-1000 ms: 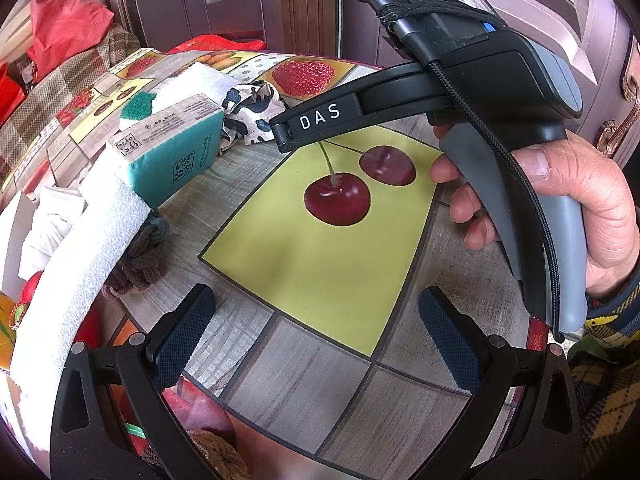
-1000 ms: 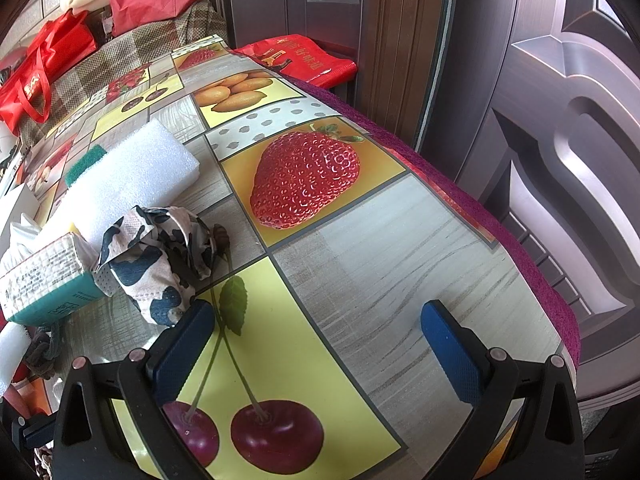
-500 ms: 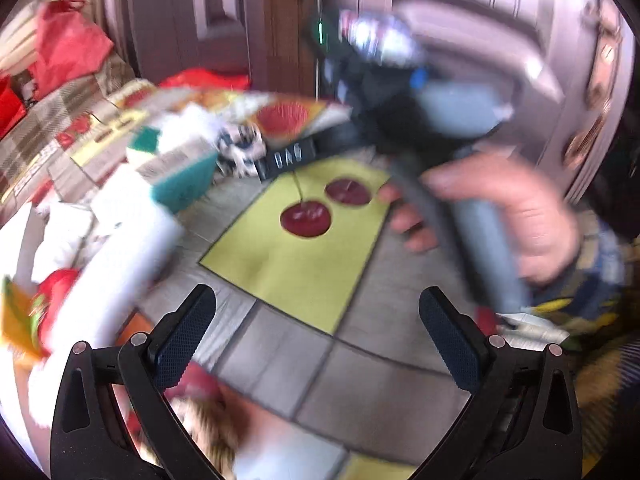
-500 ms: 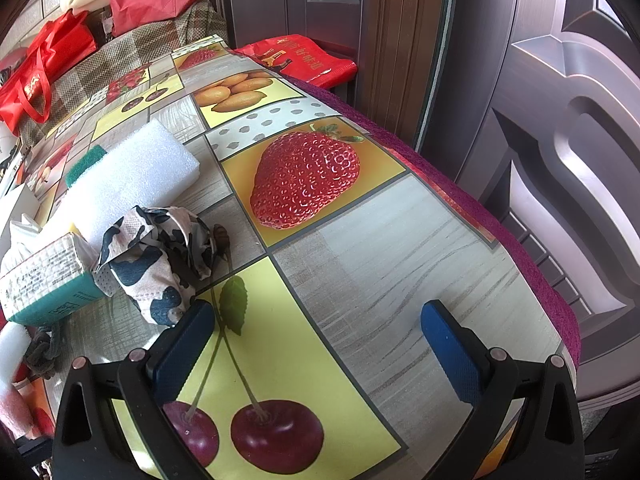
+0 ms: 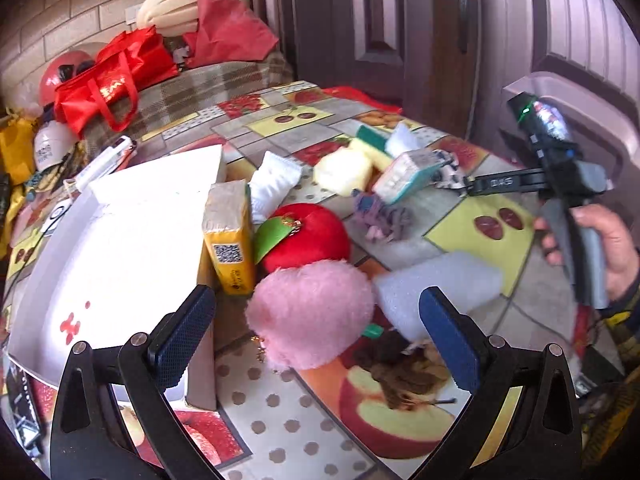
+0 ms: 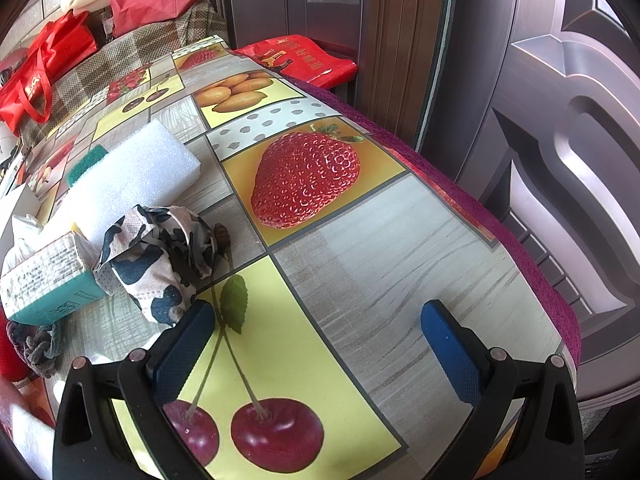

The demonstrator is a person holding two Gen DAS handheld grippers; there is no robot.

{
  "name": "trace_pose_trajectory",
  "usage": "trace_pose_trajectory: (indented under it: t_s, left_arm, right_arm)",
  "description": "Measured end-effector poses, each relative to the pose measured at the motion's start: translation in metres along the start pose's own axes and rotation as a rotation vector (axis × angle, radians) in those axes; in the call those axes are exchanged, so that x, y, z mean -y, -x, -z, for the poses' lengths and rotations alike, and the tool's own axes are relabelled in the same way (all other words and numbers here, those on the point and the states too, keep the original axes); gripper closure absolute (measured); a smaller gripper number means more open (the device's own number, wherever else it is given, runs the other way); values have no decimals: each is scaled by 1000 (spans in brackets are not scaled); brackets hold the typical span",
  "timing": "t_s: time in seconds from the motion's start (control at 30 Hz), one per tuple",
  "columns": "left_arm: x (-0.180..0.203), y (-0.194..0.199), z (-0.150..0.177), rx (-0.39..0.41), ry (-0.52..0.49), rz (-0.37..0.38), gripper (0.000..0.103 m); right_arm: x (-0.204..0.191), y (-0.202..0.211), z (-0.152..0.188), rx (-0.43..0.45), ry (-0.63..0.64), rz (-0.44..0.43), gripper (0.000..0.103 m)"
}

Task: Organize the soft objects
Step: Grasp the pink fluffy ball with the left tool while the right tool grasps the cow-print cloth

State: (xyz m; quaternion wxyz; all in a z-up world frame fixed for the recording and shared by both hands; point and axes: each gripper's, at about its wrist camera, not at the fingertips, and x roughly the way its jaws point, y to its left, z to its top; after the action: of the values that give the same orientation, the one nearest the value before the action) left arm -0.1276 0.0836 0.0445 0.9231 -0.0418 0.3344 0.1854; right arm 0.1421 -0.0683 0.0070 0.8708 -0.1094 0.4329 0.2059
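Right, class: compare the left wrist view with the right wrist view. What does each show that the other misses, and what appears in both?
Only the left wrist view shows the pink fluffy toy, the red plush apple, the yellow tissue pack, the white box and the right gripper in a hand.

Only the right wrist view shows the printed strawberry and the table's purple edge.

Both show the teal tissue pack, the cow-print cloth and the red bag.
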Motion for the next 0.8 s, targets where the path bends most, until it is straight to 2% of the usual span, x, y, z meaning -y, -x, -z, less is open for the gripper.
trace_pose_trajectory:
  t_s: [0.17, 0.3, 0.37, 0.4, 0.53, 0.57, 0.63, 0.67, 0.73, 0.8]
  left_arm:
    - [-6, -17, -1, -36, 47, -12, 0]
    - [-6, -30, -4, -75, 38, -55, 0]
    - [-7, -35, -4, -89, 46, -50, 1]
    - [-8, -36, -3, -91, 56, -35, 3]
    - [-6, -37, -3, -91, 54, 10, 24]
    - [-5, -36, -3, -90, 56, 18, 37]
    - [-5, -36, -3, -89, 60, 30, 39]
    - [-6, -36, -3, -85, 64, 35, 40]
    - [-9, -33, -2, -72, 79, 54, 40]
    - [-10, -31, -2, -60, 85, 66, 41]
  right_arm:
    - [0, 0, 0, 0, -1, -1, 0]
    - [1, 0, 0, 0, -1, -1, 0]
    - [1, 0, 0, 0, -1, -1, 0]
    - [1, 0, 0, 0, -1, -2, 0]
    - [-2, 3, -1, 14, -3, -15, 0]
    - [-2, 10, 1, 30, -5, -52, 0]
    - [-2, 20, 3, 80, -10, -186, 0]
    - [-2, 29, 4, 129, -10, -283, 0]
    - [-6, 46, 7, 218, 15, -405, 0]
    - [-14, 57, 7, 273, 57, -426, 0]
